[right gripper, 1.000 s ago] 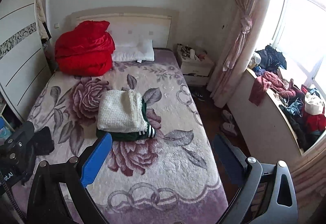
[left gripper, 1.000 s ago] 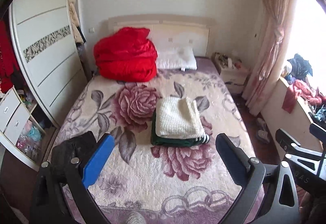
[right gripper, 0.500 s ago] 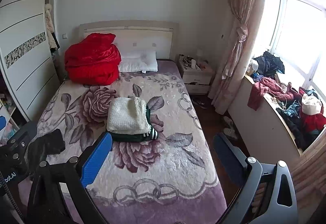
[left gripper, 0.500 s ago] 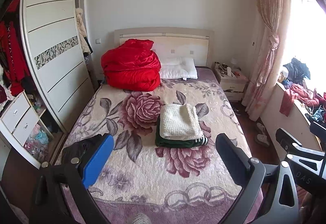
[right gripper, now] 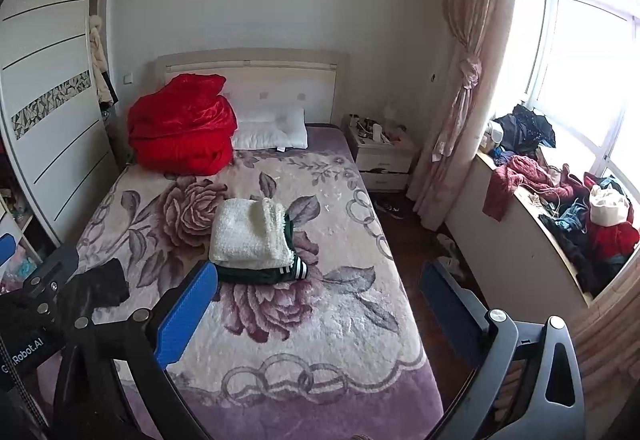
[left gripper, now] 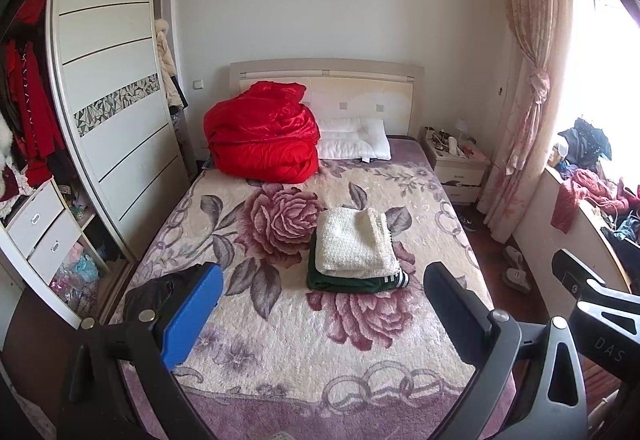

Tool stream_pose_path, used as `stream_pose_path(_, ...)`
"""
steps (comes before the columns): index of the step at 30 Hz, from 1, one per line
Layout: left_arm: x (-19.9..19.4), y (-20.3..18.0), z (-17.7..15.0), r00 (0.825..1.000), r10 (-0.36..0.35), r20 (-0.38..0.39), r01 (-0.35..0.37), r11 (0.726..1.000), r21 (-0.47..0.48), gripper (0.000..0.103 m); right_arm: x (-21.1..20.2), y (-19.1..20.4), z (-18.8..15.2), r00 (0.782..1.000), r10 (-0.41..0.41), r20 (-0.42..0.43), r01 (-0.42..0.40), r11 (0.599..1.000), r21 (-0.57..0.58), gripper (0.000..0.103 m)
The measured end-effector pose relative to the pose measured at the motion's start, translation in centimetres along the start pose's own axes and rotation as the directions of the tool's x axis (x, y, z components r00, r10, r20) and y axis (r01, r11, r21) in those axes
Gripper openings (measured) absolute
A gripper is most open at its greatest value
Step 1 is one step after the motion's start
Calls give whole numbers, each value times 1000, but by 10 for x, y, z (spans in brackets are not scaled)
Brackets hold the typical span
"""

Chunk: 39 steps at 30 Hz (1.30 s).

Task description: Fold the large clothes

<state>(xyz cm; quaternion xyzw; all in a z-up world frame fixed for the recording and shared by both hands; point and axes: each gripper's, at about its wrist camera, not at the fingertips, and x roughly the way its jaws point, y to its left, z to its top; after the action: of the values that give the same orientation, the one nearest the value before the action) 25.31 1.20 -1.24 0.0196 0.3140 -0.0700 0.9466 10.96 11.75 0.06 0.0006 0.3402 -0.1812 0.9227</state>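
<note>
Looking down the left gripper, I see its fingers spread wide with nothing between them; the right gripper is spread just as wide and carries nothing. Both hang above the foot of the bed. Near the middle of the bed sits a folded stack: a cream knit sweater resting on a dark green garment with striped cuffs. A black garment lies crumpled at the bed's left edge. At the headboard end, a red quilt is heaped beside a white pillow.
</note>
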Motion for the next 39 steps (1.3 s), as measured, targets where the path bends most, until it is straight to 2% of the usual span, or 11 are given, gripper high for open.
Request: stream_pose_path(39,-11,-4,6,999,17,28,-18,1000,18,103,1,1,2,999,25,21,-25,1000,-16,103)
